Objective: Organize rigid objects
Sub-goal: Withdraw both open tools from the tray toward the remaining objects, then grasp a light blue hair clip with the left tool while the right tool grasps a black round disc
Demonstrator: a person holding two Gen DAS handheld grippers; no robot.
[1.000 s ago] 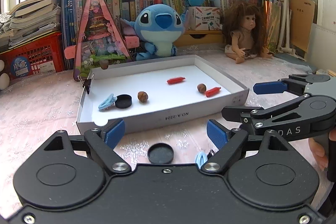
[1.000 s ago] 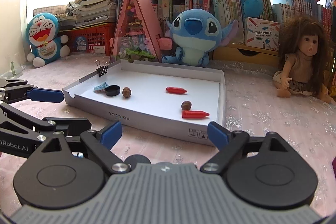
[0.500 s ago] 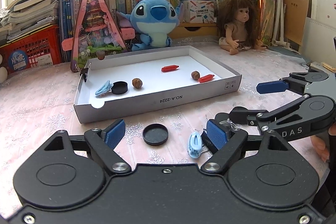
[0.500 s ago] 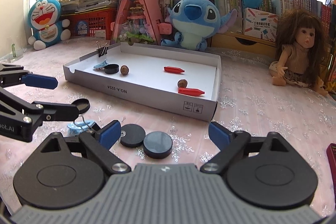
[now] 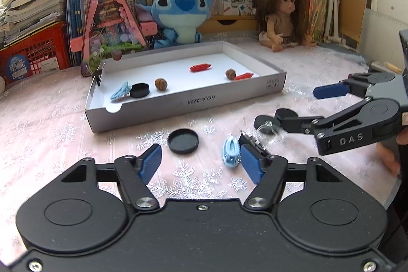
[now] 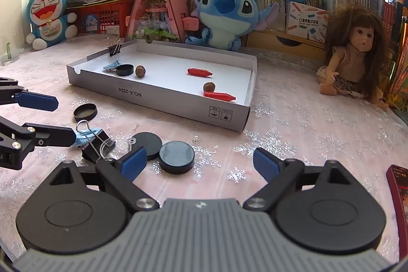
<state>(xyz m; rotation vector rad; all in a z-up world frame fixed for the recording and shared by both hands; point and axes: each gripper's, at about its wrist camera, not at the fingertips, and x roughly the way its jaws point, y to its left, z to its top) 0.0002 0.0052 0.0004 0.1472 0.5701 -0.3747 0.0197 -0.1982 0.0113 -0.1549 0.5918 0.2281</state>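
Note:
A white shallow box (image 5: 270,87) (image 6: 229,116) lies on the pink cloth and holds a blue clip (image 5: 121,94), a black cap (image 5: 139,90), two nuts and two red crayons. Loose in front of it lie a black cap (image 5: 183,140) (image 6: 85,112), a light-blue hair clip (image 5: 231,151), a black binder clip (image 6: 95,145), a clear suction cup (image 6: 118,144) and two black discs (image 6: 176,156). My left gripper (image 5: 201,163) is open and empty, just short of the cap and hair clip. My right gripper (image 6: 200,163) is open and empty over the discs.
A doll (image 6: 357,55), a blue plush (image 6: 227,14), a pink triangular toy house (image 6: 155,4), red crates and shelves of books stand behind the box. A red book edge (image 6: 397,195) lies at the right.
Both grippers have pulled back and risen away from the box. More of the cloth in front shows now, with the loose cap, hair clip, binder clip and discs in view.

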